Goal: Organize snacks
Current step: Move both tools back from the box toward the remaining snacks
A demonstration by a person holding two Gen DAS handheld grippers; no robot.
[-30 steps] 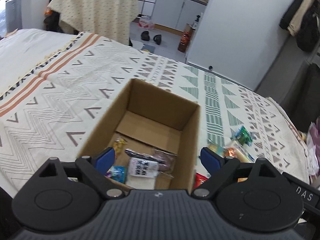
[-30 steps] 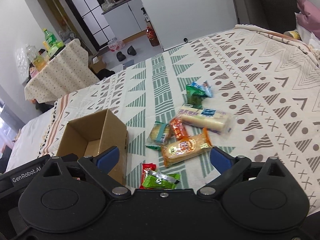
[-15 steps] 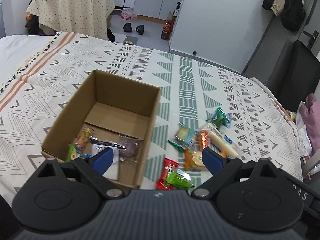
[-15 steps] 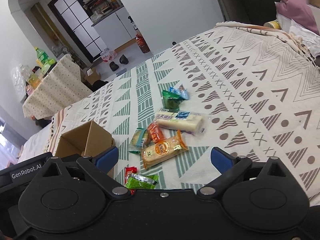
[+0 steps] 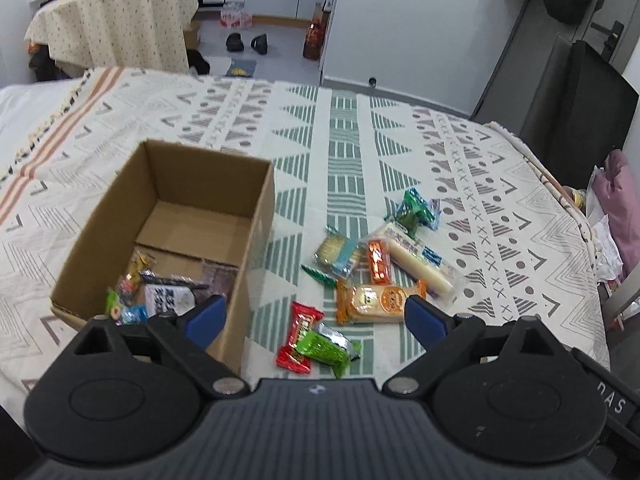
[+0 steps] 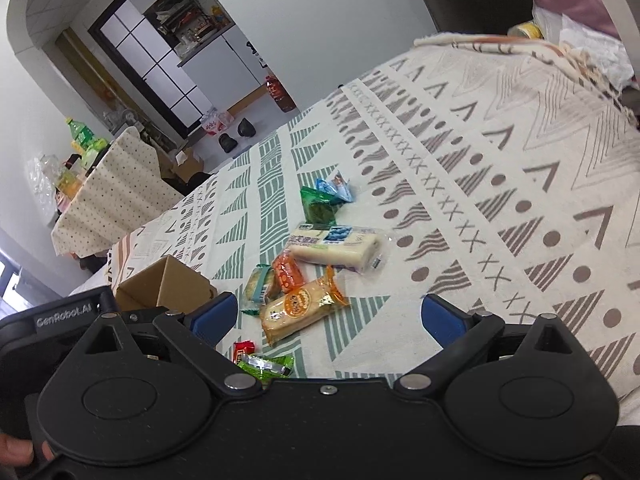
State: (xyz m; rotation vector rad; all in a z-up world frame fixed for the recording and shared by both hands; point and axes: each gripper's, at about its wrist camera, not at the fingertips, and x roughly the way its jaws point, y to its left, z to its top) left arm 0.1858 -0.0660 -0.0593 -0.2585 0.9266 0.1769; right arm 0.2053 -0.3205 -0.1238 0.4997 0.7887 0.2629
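An open cardboard box [image 5: 100, 240] sits on the patterned bedspread and holds several snack packets [image 5: 160, 292] at its near end. To its right lie loose snacks: a red bar [image 5: 300, 330] under a green packet [image 5: 326, 346], an orange cake pack [image 5: 378, 298], a long white cake pack [image 5: 418, 264], a cracker pack [image 5: 336, 252], a small orange packet [image 5: 379, 266] and green-blue packets [image 5: 416, 210]. My left gripper [image 5: 316, 316] is open and empty above the red and green packets. My right gripper [image 6: 328, 314] is open and empty above the orange cake pack [image 6: 300, 308]; the box [image 6: 168, 286] shows at its left.
The bedspread [image 5: 344, 152] ends at a far edge with floor, shoes [image 5: 248, 42] and a bottle [image 5: 314, 38] beyond. A cloth-covered table [image 5: 116, 20] stands far left. A dark chair [image 5: 580, 112] and pink fabric [image 5: 618, 188] are at the right edge of the bed.
My left gripper has swung right from over the box towards the loose snacks. My right gripper has drifted right, pushing the box to its view's left edge. Both stayed open.
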